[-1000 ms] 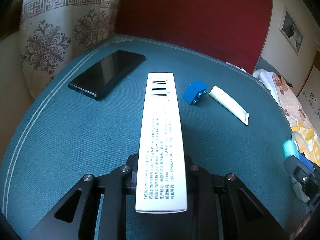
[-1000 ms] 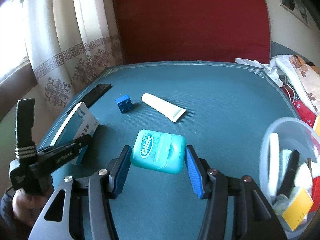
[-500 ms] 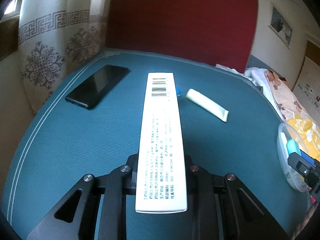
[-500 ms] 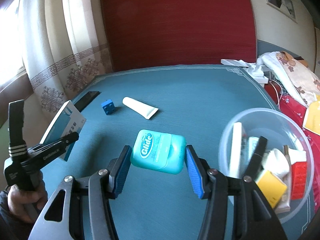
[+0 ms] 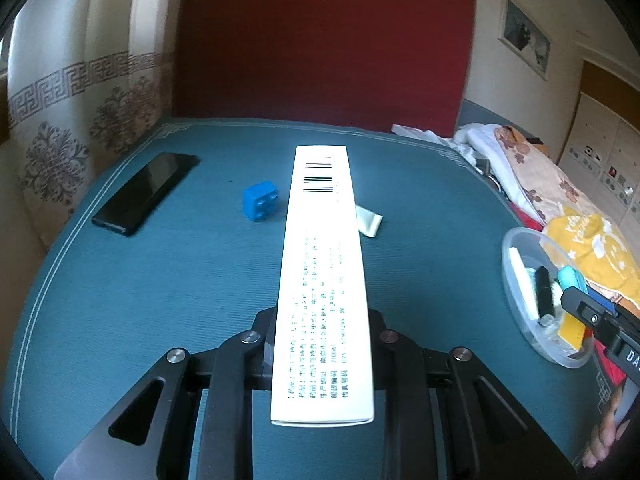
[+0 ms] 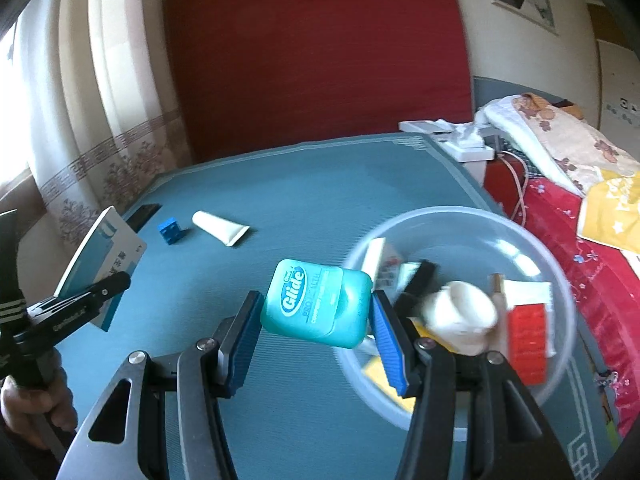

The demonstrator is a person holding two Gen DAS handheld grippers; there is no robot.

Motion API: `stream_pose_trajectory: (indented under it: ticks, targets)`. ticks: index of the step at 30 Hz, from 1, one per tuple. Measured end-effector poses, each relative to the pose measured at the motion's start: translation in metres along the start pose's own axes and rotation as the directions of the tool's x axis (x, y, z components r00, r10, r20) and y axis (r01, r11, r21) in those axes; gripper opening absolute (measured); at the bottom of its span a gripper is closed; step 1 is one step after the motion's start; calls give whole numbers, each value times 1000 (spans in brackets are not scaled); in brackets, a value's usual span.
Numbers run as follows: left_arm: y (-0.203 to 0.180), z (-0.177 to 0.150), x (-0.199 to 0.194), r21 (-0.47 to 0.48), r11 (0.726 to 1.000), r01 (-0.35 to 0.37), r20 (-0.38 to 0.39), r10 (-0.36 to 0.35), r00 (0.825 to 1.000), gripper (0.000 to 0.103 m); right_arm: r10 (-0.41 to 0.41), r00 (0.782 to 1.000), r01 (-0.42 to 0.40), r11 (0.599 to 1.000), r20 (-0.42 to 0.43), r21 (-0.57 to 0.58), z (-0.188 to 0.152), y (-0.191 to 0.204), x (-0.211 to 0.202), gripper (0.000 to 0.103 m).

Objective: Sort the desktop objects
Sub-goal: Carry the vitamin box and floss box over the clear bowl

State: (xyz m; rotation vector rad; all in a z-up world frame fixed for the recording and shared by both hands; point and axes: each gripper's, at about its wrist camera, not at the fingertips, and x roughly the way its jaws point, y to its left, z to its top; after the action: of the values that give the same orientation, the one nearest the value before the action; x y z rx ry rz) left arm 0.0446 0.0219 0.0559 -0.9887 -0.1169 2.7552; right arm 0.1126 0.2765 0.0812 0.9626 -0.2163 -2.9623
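The left tongs (image 5: 322,344) pinch a long white cardboard box with a barcode (image 5: 322,272) by its narrow sides, lifted over the teal worktop (image 5: 160,280). The right tongs (image 6: 316,326) clamp a teal plastic Glide floss case (image 6: 316,304) between 2 blue pads (image 6: 390,344), held in the air at the near rim of a clear round plastic bowl (image 6: 560,280) that holds several small items. On the worktop beyond lie a black phone (image 5: 146,192), a small blue toy brick (image 5: 260,200) and a white squeeze tube (image 6: 220,228), all apart from each other.
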Motion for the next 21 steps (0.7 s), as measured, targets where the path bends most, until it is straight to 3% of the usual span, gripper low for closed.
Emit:
stream_pose_trajectory:
  ticks: [10,21]
  targets:
    - [-56,0,-3,88,994,66,-12,-65,998,26,-109,993,106,992,35,72,1,-66,-23,58]
    - [-115,6,-8,167,980,107,-13,-106,994,26,-139,989,131,983,52,126,3,-114,-24,58]
